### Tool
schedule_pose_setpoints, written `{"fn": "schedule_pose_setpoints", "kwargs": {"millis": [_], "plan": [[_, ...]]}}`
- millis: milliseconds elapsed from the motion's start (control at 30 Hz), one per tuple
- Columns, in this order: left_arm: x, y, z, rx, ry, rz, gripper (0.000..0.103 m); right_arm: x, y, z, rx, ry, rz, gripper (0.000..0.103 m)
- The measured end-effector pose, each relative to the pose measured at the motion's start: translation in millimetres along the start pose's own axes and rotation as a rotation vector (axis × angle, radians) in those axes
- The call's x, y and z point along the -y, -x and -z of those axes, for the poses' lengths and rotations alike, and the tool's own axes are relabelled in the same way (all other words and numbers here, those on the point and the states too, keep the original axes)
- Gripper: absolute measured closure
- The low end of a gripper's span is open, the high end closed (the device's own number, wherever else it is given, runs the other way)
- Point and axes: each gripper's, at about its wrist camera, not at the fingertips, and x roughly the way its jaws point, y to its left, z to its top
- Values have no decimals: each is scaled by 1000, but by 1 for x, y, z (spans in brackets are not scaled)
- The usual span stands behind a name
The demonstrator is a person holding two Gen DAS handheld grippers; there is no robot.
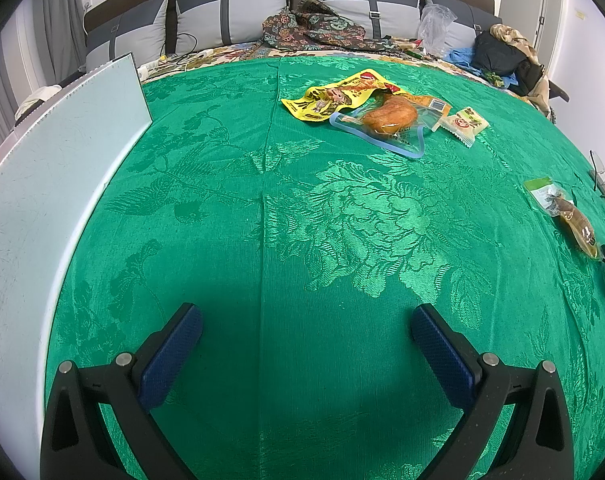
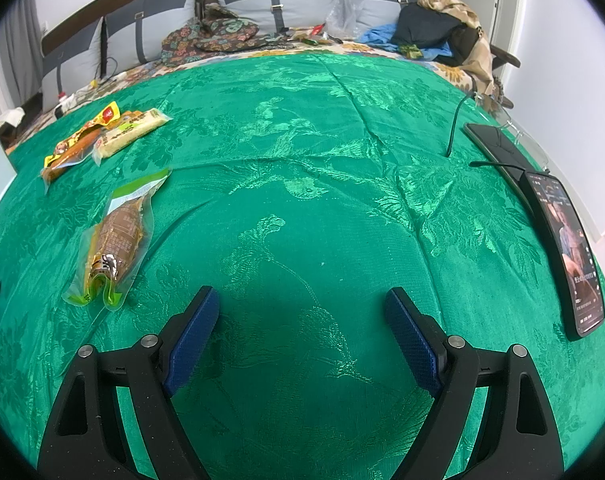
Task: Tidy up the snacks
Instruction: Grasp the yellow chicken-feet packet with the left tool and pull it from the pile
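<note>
My left gripper [image 1: 306, 324] is open and empty above the green cloth [image 1: 302, 220]. Far ahead lies a snack pile: a yellow packet [image 1: 334, 96], a clear bread pack [image 1: 388, 118] and a small cream packet [image 1: 464, 124]. A green-topped sausage pack [image 1: 562, 210] lies at the right. My right gripper [image 2: 302, 308] is open and empty. The sausage pack [image 2: 116, 240] lies just left of its left finger. The yellow packet [image 2: 76, 142] and a cream packet [image 2: 132, 132] lie far left.
A white box [image 1: 50, 184] stands at the left of the cloth. Two phones [image 2: 574, 248] [image 2: 498, 144] with cables lie along the right edge. Cushions [image 1: 230, 12], clothes [image 1: 314, 28] and bags [image 2: 426, 24] are at the back.
</note>
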Motion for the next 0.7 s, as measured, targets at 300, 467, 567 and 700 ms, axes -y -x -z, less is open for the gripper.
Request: {"fn": "schedule_pose_setpoints", "kwargs": {"millis": [300,467,567,700], "plan": [[-8,-10,-73,-89,-91,66,0,0,0,0,0,0,0,15],[-7,-40,-156,-74,-135,68,0,0,0,0,0,-1,0,15],[2,-76,-196,-130,-156,87,0,0,0,0,0,-1,0,15],[15,-128,-224,-208,-163,92,1,0,0,0,0,-1,0,15]]}}
